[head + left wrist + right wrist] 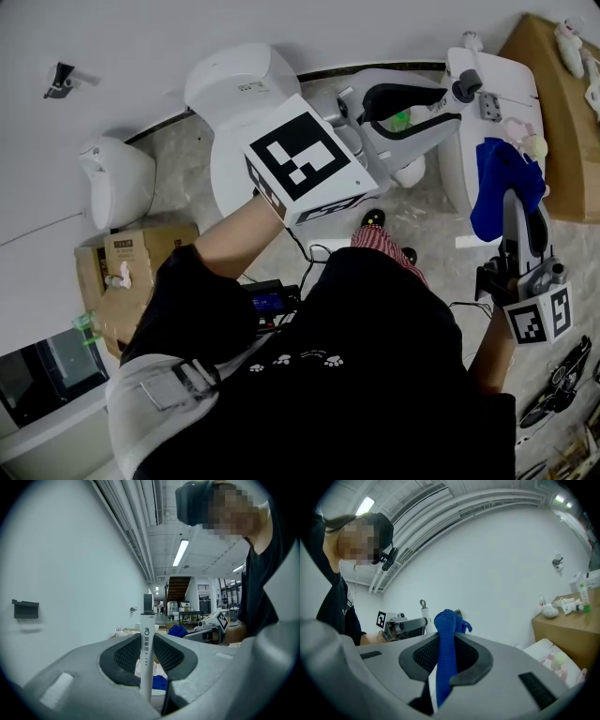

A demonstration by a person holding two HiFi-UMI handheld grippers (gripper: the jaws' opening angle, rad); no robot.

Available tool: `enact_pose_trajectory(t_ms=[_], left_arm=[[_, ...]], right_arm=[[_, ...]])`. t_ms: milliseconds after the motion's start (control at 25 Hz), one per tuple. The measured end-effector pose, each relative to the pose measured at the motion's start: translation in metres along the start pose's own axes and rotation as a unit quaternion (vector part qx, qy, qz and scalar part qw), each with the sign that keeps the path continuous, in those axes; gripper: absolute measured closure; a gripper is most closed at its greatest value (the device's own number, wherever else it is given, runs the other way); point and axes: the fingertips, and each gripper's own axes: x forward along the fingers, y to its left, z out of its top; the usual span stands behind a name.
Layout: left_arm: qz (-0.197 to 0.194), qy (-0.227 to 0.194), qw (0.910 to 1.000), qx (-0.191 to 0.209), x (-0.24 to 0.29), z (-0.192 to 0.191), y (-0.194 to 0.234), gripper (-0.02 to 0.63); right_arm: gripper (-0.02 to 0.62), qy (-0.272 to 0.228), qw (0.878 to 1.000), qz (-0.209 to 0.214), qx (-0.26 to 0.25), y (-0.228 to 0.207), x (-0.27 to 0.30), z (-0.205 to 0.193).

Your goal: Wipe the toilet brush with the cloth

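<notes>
In the left gripper view the white toilet brush handle (146,658) stands upright between the jaws, and my left gripper (147,641) is shut on it. In the head view this gripper (448,103) reaches right, with the handle's dark top end (466,86) at its tips. The brush head is hidden. My right gripper (447,644) is shut on a blue cloth (446,653) that sticks up past the jaws. From the head view the cloth (497,178) hangs bunched at the right gripper (514,206), just below and right of the handle end, and apart from it.
A white toilet (239,94) stands behind the left gripper, with a second white fixture (502,94) at the right. At the left are a white bin (117,178) and a cardboard box (122,267). A brown cabinet (562,131) holds small items. Tools (562,375) lie on the floor.
</notes>
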Motion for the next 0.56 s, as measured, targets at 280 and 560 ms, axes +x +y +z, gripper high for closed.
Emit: enact_pose_trajectory(t_ms=[280,560], left_arm=[[-0.003,0.009,0.9999,-0.004,0.003,-0.008,-0.001,0.515],[-0.011,0.015,0.9998,-0.002,0.005,-0.012,-0.003,0.515]], right_arm=[[0.532,-0.002,1.0,-0.004,-0.002,-0.001,-0.001,0.0],[0.532,-0.005,1.0,-0.007,-0.002,-0.004,-0.001,-0.001]])
